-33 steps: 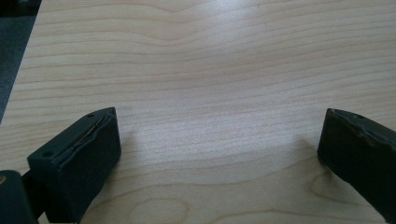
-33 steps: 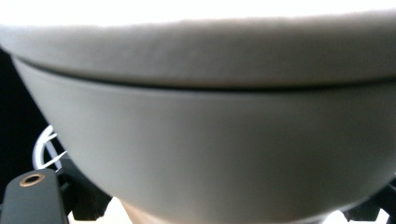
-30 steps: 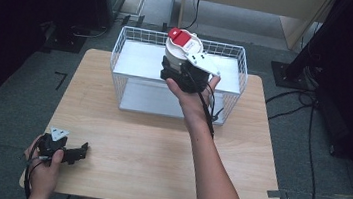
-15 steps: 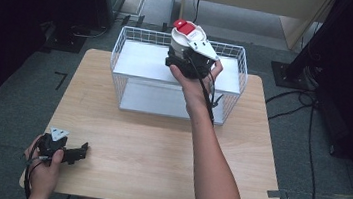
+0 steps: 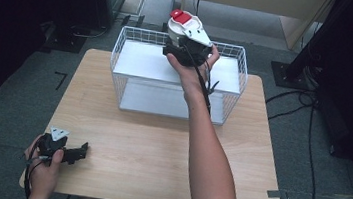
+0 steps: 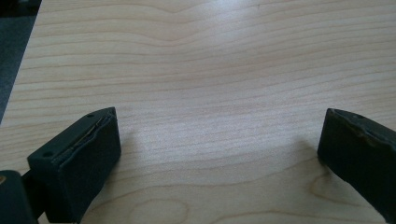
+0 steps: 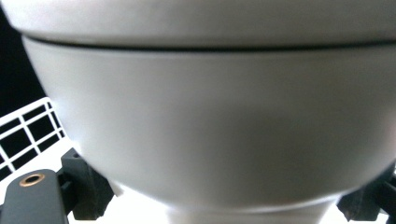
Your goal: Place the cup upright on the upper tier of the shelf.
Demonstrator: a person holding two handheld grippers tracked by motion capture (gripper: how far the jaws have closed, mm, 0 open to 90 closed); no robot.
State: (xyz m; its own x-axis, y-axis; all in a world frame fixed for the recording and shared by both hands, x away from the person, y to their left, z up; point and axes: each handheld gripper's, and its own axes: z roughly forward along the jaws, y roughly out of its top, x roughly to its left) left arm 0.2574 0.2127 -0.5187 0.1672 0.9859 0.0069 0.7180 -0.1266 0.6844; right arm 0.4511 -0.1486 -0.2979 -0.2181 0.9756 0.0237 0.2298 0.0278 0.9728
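White pot (image 5: 181, 27) in right claw (image 5: 187, 44), carried farther back

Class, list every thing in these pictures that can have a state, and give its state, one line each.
Left gripper: open, resting low on the table.
Right gripper: shut on the white bowl, raised above the wire basket.
White bowl: held, off the table.
Wire basket: upright on the table.
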